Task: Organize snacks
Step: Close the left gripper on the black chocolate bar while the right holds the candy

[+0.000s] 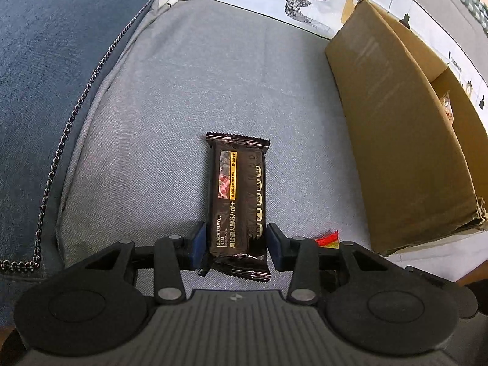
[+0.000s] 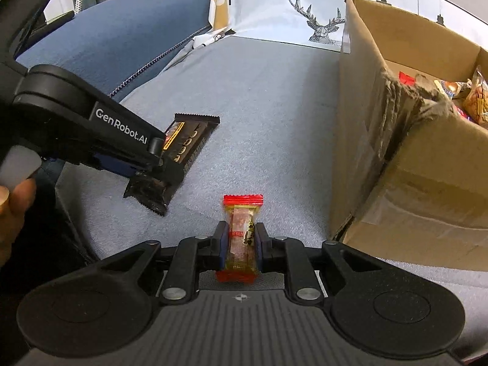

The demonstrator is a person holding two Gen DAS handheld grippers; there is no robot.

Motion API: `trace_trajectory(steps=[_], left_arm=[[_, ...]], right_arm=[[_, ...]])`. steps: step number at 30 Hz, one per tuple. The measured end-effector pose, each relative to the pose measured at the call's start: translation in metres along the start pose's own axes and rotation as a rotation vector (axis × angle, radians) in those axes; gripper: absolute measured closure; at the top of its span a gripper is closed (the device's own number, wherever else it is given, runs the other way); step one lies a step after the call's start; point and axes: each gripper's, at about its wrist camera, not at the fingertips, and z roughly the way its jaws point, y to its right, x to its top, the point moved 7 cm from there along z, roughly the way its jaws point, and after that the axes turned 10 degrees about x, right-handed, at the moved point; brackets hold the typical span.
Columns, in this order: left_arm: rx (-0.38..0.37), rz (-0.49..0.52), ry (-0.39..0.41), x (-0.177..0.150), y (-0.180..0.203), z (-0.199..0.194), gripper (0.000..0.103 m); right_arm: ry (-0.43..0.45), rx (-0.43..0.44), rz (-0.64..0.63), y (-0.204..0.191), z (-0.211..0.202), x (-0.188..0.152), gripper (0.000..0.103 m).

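A black "Black Truffle Ham" cracker packet lies flat on the grey seat cushion. My left gripper straddles its near end, and a thin gap shows at each blue pad, so it is open. From the right wrist view the same packet sits under the left gripper. My right gripper is shut on a small clear snack packet with red ends, just above the cushion. A red corner of that snack shows in the left wrist view.
An open cardboard box stands on the right with a torn corner, and several snacks lie inside; its wall is close to my left gripper. A white deer-print cushion lies behind. A hand holds the left tool.
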Motion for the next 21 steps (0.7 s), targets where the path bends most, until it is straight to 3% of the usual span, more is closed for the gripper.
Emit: trace_trajectory(steps=[21], left_arm=[[-0.015, -0.007, 0.011, 0.0004, -0.0017, -0.0002, 0.051]], right_arm=[[0.003, -0.019, -0.044, -0.0054, 0.0010, -0.0018, 0.082]])
